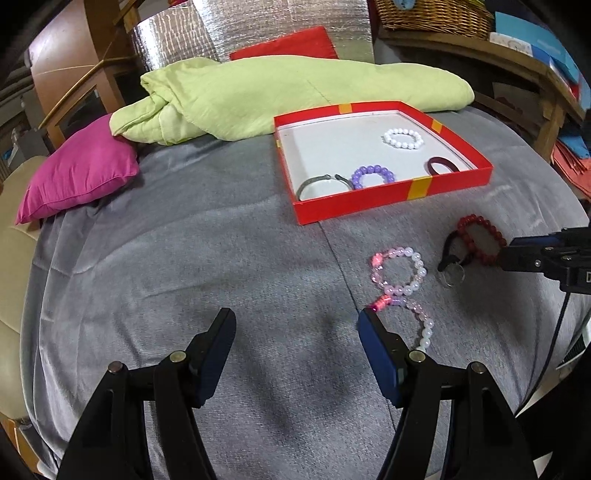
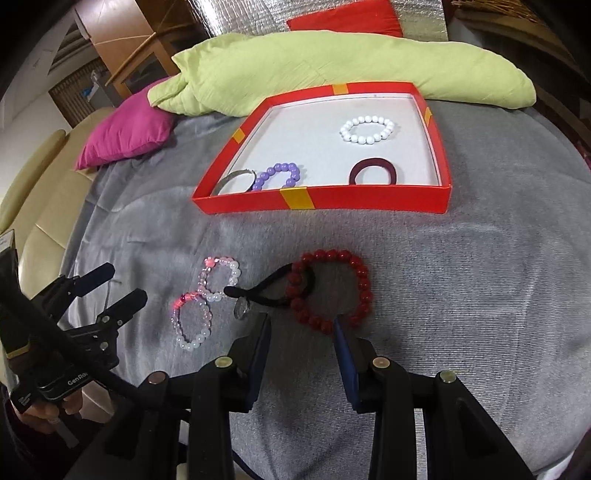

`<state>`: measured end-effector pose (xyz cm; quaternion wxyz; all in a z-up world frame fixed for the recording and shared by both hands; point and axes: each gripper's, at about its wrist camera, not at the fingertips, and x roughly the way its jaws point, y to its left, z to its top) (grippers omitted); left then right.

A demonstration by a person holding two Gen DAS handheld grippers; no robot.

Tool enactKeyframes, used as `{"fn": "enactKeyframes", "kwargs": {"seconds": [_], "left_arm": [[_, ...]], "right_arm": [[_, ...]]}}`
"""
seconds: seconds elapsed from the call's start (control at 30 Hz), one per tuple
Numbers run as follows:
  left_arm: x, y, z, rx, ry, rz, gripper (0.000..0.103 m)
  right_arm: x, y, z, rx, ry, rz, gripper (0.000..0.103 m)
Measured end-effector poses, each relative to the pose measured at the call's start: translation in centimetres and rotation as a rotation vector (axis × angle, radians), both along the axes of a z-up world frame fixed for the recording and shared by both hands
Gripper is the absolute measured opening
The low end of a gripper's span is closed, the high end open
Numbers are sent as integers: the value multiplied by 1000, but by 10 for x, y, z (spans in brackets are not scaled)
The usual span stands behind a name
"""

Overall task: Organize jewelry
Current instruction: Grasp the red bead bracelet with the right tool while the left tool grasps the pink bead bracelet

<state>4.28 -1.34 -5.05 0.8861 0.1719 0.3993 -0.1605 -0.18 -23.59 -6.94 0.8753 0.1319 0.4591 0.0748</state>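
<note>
A red box (image 1: 391, 194) (image 2: 255, 201) on the grey bedspread holds a white bead bracelet (image 1: 402, 138) (image 2: 366, 129), a purple bead bracelet (image 1: 372, 176) (image 2: 279, 176), a silver bangle (image 1: 321, 183) (image 2: 236, 179) and a maroon band (image 1: 443, 166) (image 2: 376, 170). In front lie two pink-white bead bracelets (image 1: 400, 273) (image 2: 219, 278), a black cord with a ring (image 1: 452, 258) (image 2: 273, 291) and a dark red bead bracelet (image 1: 480, 240) (image 2: 332, 291). My left gripper (image 1: 295, 321) (image 2: 122, 284) is open, left of the pink bracelets. My right gripper (image 2: 301, 321) (image 1: 513, 251) is open at the red bracelet's near edge.
A light green quilt (image 1: 295, 92) (image 2: 332, 66) lies behind the box. A magenta pillow (image 1: 81, 173) (image 2: 129, 129) sits at the left, a red cushion (image 1: 288, 44) at the back. A beige seat (image 2: 40, 192) borders the left; shelves with a wicker basket (image 1: 436, 14) stand at the right.
</note>
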Motion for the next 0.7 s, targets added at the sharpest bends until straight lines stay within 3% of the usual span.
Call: {"fn": "enactKeyframes", "kwargs": {"seconds": [0.7], "left_arm": [[-7, -14, -12, 32, 35, -54, 70]], "right_arm": [[7, -17, -7, -5, 31, -46, 37]]}}
